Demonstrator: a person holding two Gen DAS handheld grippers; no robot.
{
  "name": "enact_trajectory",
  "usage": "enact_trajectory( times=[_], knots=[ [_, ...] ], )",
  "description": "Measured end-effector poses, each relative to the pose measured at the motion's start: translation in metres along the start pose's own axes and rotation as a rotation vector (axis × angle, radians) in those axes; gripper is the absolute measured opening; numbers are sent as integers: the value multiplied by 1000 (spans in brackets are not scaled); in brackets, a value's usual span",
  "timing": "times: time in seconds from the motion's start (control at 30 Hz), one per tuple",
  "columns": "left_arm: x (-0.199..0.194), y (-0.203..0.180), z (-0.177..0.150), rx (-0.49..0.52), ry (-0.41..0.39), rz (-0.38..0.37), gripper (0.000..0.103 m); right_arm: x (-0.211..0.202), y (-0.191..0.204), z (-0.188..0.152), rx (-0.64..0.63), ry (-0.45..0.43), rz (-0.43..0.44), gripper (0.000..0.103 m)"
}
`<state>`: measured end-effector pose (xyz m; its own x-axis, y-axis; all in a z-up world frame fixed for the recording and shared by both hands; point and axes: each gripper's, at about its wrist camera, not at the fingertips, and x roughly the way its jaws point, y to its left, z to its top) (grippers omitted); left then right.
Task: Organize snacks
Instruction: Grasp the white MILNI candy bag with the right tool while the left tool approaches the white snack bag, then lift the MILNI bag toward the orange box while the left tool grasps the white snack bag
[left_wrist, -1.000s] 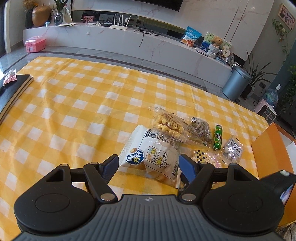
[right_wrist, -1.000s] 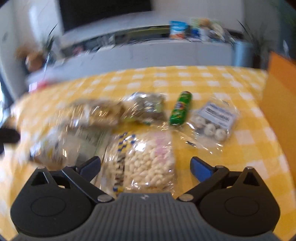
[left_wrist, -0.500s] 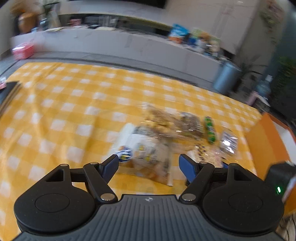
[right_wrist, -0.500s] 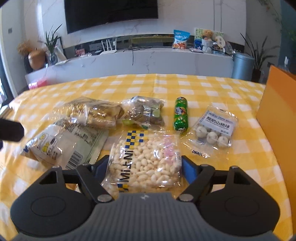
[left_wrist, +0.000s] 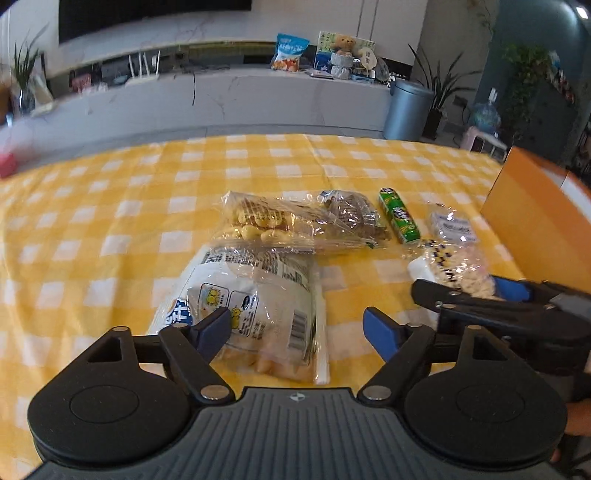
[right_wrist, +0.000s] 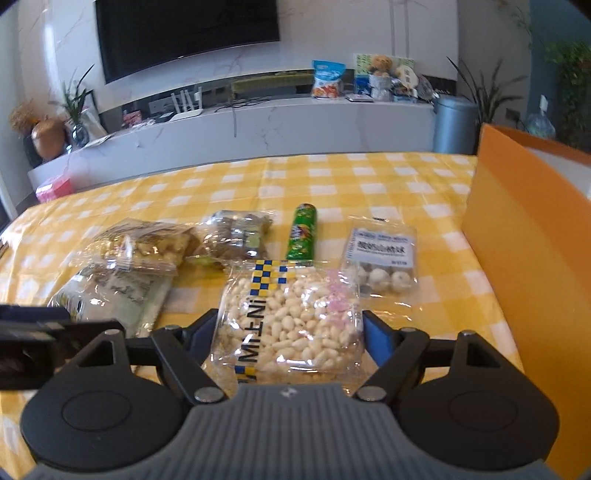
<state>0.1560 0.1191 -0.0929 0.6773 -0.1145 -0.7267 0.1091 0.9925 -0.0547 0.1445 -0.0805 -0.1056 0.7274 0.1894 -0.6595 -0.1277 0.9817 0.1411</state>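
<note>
**Both grippers closing in on separate snack bags beside the orange box**

The right gripper (right_wrist: 290, 334) is clamping the clear bag of white candies (right_wrist: 291, 317) between its blue pads, the jaws pressing both side edges, apparently so it can be lifted toward the box; the left gripper (left_wrist: 295, 328) is hovering over the white printed snack bag (left_wrist: 251, 306), its jaws widening with the bag's near end lying between them and not yet pinched, which reads as lining up for a second pick; both bags are lying flat on the yellow checked table (left_wrist: 92, 229); just beyond, the remaining snacks are sitting in a loose row, seemingly waiting their turn: a bag of yellow puffs (right_wrist: 144, 243), a dark snack bag (right_wrist: 236, 238), a green tube (right_wrist: 303, 232) and a small bag of white balls (right_wrist: 382, 260); the orange box (right_wrist: 524, 236) is standing open at the right edge, likely the destination.
</note>
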Motion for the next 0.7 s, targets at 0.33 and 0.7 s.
enact_trajectory(
  times=[0.33,0.7],
  knots=[
    [28,-14,-4,93,1,235,103,-1,-8,-3,48,-1,3,78],
    [16,-16,-8,131,-4,247,69,0,-12,-1,85,16,14,78]
  ],
)
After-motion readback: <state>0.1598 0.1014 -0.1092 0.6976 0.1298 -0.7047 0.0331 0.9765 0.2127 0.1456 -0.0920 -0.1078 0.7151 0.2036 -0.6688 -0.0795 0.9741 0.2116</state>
